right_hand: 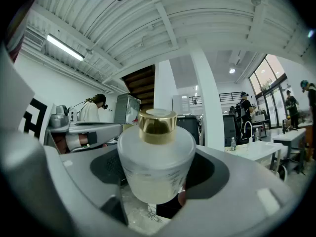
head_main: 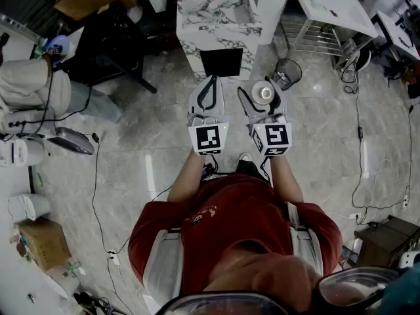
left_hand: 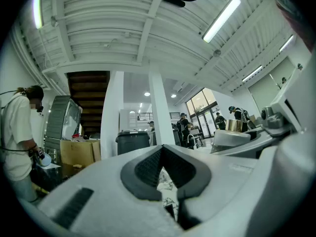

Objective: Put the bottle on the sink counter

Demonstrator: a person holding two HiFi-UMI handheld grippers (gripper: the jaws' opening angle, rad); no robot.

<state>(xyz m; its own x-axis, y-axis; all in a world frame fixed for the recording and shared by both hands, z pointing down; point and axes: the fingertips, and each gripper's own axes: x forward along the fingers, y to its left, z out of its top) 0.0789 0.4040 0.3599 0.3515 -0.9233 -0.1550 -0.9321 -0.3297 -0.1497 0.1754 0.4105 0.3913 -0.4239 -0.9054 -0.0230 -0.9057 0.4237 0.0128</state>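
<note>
A frosted bottle [head_main: 264,94] with a gold cap stands upright between the jaws of my right gripper [head_main: 262,89], which is shut on it. In the right gripper view the bottle [right_hand: 157,157] fills the middle, with the dark pads [right_hand: 101,164] pressing on its sides. My left gripper [head_main: 210,83] is held beside it, shut with nothing in it; its tips meet in the left gripper view [left_hand: 161,151]. The marble sink counter [head_main: 190,28] stands ahead of both grippers, a short way off across the floor.
A wire wastebasket [head_main: 287,73] stands on the floor to the right of the sink unit. A white table [head_main: 331,5] is at the far right. A person [head_main: 33,87] is at the left. Cables trail over the floor, and a cardboard box [head_main: 42,241] lies at the lower left.
</note>
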